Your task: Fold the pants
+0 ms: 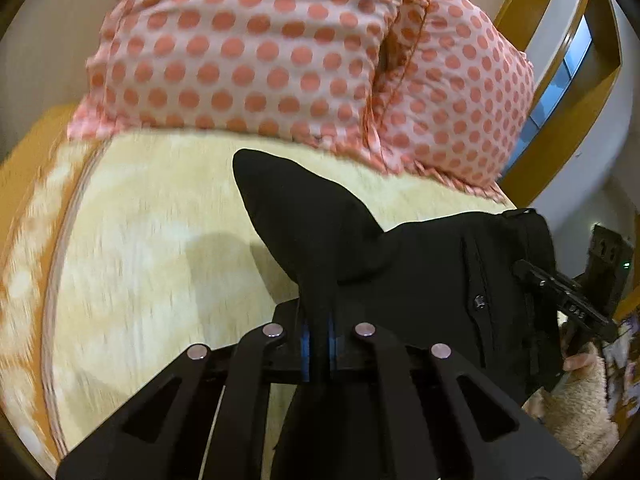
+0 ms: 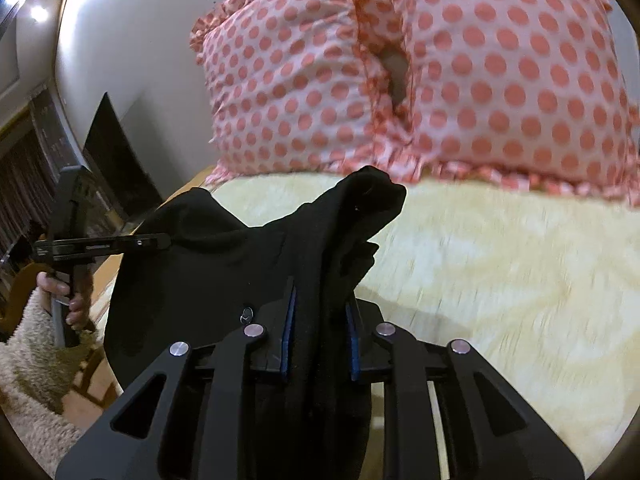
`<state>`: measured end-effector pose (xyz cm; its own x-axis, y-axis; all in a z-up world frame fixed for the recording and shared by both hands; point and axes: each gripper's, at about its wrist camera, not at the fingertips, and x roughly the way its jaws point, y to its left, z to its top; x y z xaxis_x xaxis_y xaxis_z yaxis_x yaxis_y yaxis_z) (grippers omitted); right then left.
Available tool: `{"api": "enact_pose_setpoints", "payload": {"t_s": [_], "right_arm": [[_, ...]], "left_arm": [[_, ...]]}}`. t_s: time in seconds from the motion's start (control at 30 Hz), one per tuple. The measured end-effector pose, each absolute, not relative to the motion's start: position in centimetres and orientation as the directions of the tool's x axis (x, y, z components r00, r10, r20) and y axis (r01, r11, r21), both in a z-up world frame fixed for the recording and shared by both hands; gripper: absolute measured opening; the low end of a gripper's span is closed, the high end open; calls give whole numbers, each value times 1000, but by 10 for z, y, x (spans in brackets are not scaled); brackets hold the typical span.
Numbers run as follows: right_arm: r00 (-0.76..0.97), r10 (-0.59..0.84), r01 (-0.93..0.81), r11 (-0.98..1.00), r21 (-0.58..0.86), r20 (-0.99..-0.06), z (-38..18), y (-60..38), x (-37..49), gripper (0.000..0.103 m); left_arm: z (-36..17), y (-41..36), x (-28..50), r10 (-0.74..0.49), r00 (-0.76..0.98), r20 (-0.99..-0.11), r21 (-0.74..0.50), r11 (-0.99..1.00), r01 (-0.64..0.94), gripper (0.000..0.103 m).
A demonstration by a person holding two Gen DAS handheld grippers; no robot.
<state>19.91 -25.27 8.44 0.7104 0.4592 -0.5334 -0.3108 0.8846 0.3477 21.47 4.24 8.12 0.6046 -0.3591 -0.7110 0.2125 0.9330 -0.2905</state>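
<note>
Black pants (image 1: 432, 280) hang in the air above a pale yellow bedspread (image 1: 152, 240), stretched between both grippers. My left gripper (image 1: 319, 344) is shut on a pinched fold of the pants, a point of cloth sticking up past the jaws. My right gripper (image 2: 320, 340) is shut on a thick bunch of the pants (image 2: 224, 264), jaws a little apart around the cloth. The right gripper also shows in the left wrist view (image 1: 560, 296) at the pants' right edge, and the left gripper shows in the right wrist view (image 2: 160, 242) at their left edge.
Two pink pillows with orange dots (image 1: 280, 48) lie at the head of the bed (image 2: 500, 260), just beyond the pants. A white wall (image 2: 132, 60) and wooden frame (image 1: 532, 0) are behind. A fluffy beige rug (image 2: 36, 360) lies beside the bed.
</note>
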Motion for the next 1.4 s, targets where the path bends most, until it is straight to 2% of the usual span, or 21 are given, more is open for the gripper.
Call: {"api": "enact_pose_setpoints", "payload": {"t_s": [0.23, 0.37, 0.4, 0.47, 0.57, 0.6, 0.63, 0.67, 0.7, 0.73, 0.77, 0.8, 0.83, 0.9, 1.0, 1.1, 1.2, 1.23, 1.3, 1.4], "right_arm": [[793, 366, -237, 922, 307, -486, 91, -263, 272, 21], [725, 314, -157, 942, 298, -613, 56, -267, 313, 21], [691, 285, -122, 952, 281, -664, 41, -266, 322, 21], [666, 261, -90, 958, 272, -699, 27, -265, 329, 22], [663, 215, -50, 968, 245, -717, 23, -264, 330, 32], [661, 185, -33, 976, 217, -727, 23, -263, 330, 40], [659, 151, -14, 982, 189, -737, 24, -263, 328, 55], [656, 81, 30, 991, 133, -750, 27, -265, 326, 65], [664, 16, 77, 993, 90, -747, 30, -269, 320, 80], [681, -38, 121, 991, 60, -732, 36, -272, 313, 86], [706, -109, 182, 983, 31, -700, 46, -278, 301, 86], [721, -157, 222, 975, 10, -674, 54, -281, 291, 86], [744, -160, 223, 975, 15, -649, 61, -281, 280, 86], [776, -44, 123, 989, 82, -629, 71, -272, 263, 86], [764, 88, -36, 995, 94, -639, 71, -241, 245, 86], [719, 119, -132, 991, 34, -685, 58, -212, 240, 86], [624, 78, -156, 987, -25, -778, 29, -194, 255, 86], [642, 95, -142, 990, 5, -761, 28, -198, 253, 89], [620, 131, -126, 990, 66, -774, 28, -207, 257, 90], [635, 113, -70, 994, 89, -764, 38, -213, 249, 90]], "left_arm": [[90, 30, 304, -249, 680, -690, -187, 968, 165, 6], [57, 30, 342, -234, 598, -766, -209, 971, 111, 6], [44, 31, 347, -231, 574, -785, -219, 971, 91, 8], [28, 35, 351, -218, 555, -802, -224, 973, 59, 14], [17, 38, 352, -204, 567, -798, -236, 972, 17, 24], [19, 37, 351, -191, 570, -799, -224, 975, 13, 26], [22, 36, 350, -179, 575, -799, -214, 977, 7, 31], [28, 37, 344, -158, 590, -792, -196, 981, 0, 31], [34, 36, 338, -130, 608, -783, -171, 985, -9, 36], [45, 35, 326, -87, 642, -762, -129, 991, -19, 51], [53, 33, 317, -66, 669, -741, -105, 994, -17, 62], [63, 30, 301, -51, 709, -704, -78, 997, -6, 82], [72, 26, 285, -59, 738, -672, -66, 998, 20, 89], [81, 13, 262, -124, 748, -652, -70, 992, 104, 89], [78, -11, 234, -224, 708, -670, -95, 971, 218, 92], [61, -34, 230, -233, 647, -726, -82, 963, 255, 92], [33, -44, 243, -212, 554, -805, -88, 966, 242, 92], [22, -41, 248, -215, 517, -829, -109, 968, 227, 93], [19, -42, 247, -234, 536, -811, -121, 964, 237, 99], [28, -41, 238, -205, 545, -813, -107, 973, 206, 99]]}}
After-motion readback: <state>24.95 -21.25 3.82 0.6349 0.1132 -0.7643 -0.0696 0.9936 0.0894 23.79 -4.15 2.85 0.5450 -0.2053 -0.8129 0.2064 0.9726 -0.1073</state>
